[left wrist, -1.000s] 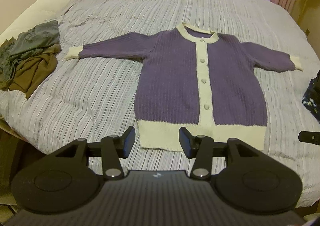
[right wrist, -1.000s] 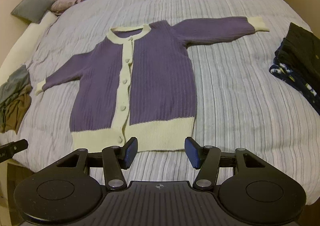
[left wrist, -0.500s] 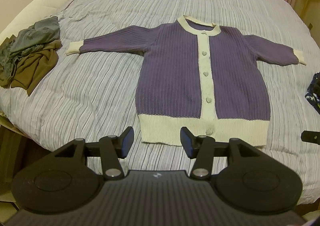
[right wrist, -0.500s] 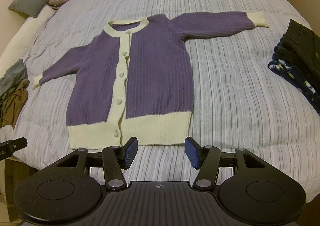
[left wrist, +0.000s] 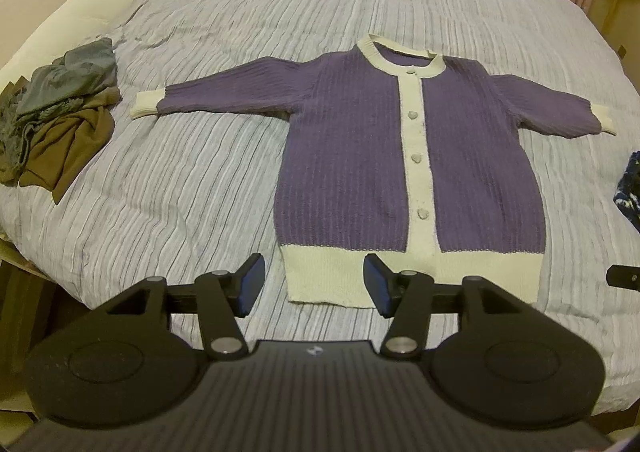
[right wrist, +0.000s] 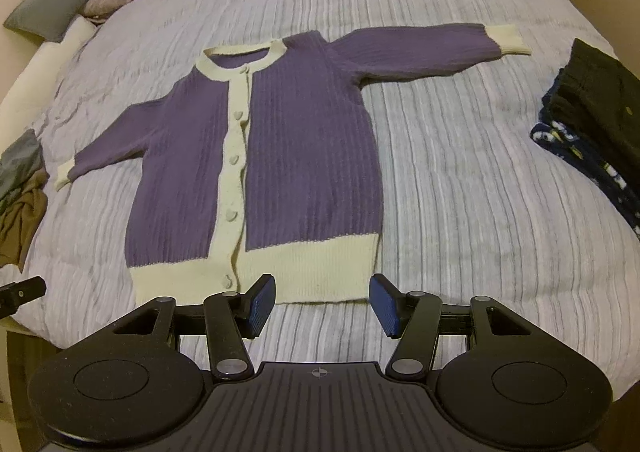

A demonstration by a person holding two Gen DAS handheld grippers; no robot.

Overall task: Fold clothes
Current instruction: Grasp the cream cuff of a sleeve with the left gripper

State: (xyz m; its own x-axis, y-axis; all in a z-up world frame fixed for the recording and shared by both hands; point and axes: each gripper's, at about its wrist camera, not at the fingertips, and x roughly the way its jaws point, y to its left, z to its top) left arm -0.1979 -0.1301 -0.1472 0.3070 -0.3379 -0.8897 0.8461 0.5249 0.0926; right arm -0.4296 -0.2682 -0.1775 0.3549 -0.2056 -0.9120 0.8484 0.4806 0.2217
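Observation:
A purple ribbed cardigan (left wrist: 352,139) (right wrist: 304,139) with cream collar, cuffs, button band and hem lies flat and face up on the bed, both sleeves spread out sideways. My left gripper (left wrist: 314,286) is open, hovering just over the hem's left corner. The right gripper (right wrist: 322,306) is open too, over the cream hem near its right corner. Neither holds any cloth. The tip of the other gripper shows at the right edge of the left wrist view and at the left edge of the right wrist view.
A striped grey bedspread (left wrist: 192,187) (right wrist: 480,187) covers the bed. A crumpled grey and brown clothes pile (left wrist: 60,119) lies at the left. Dark folded garments (right wrist: 592,119) sit at the right. Pillows (right wrist: 44,11) and pink curtains are at the head.
Both grippers have moved forward toward the cardigan's hem, which now sits closer and larger in each view. Both stay open; the cardigan has not moved.

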